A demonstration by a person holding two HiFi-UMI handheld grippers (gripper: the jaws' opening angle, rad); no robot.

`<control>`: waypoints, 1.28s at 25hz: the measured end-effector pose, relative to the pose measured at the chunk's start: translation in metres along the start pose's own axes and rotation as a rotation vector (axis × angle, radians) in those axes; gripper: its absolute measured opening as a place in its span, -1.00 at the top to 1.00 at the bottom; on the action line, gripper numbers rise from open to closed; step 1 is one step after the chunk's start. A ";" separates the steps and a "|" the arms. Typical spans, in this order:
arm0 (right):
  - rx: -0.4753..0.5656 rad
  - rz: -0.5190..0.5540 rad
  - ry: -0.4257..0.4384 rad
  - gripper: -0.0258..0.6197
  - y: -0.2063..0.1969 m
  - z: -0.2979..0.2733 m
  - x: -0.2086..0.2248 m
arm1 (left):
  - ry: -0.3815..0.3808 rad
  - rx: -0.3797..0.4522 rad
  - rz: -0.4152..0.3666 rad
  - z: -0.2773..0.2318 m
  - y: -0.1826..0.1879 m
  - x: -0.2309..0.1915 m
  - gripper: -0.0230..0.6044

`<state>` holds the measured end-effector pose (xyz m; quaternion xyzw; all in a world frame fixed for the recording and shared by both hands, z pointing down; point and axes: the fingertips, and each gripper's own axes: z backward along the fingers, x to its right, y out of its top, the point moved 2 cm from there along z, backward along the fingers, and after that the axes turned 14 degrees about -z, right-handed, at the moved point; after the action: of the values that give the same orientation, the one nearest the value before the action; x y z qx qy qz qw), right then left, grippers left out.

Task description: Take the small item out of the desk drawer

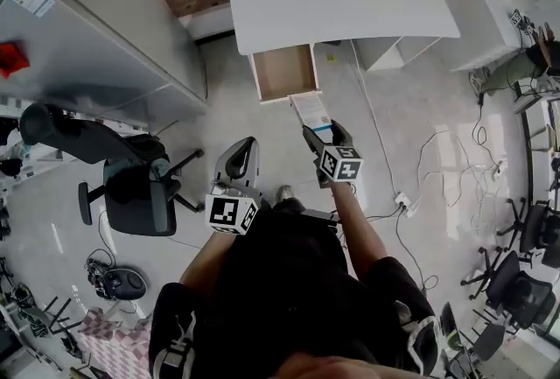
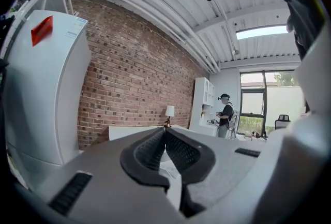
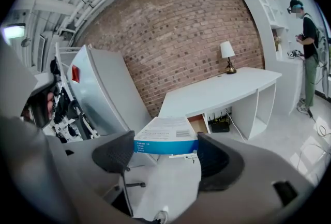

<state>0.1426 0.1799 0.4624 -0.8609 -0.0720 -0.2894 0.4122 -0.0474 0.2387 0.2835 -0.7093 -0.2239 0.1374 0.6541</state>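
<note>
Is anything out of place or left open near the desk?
Yes: the desk drawer stands pulled out, its inside looking bare, while the right tongs grip the small box in front of it.

Bright even daylight, sharp, fisheye-warped edges.

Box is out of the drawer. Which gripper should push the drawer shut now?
Left, probably. The left gripper is empty with its jaws together, while the right gripper is clamped on the box. The open drawer lies ahead of both.
</note>
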 end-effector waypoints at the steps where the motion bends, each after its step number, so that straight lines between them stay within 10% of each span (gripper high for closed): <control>1: 0.022 0.006 0.003 -0.24 0.001 0.007 -0.008 | -0.004 0.001 0.002 0.004 0.000 -0.002 0.90; 19: 0.281 0.059 0.052 -0.24 -0.005 0.108 -0.158 | -0.081 0.016 0.051 0.061 -0.005 -0.050 0.90; 32: 0.321 0.136 0.042 -0.24 0.000 0.113 -0.169 | -0.081 0.031 0.023 0.058 -0.003 -0.055 0.90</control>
<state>0.0531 0.2842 0.3121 -0.7807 -0.0504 -0.2636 0.5643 -0.1236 0.2617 0.2744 -0.6956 -0.2399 0.1770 0.6537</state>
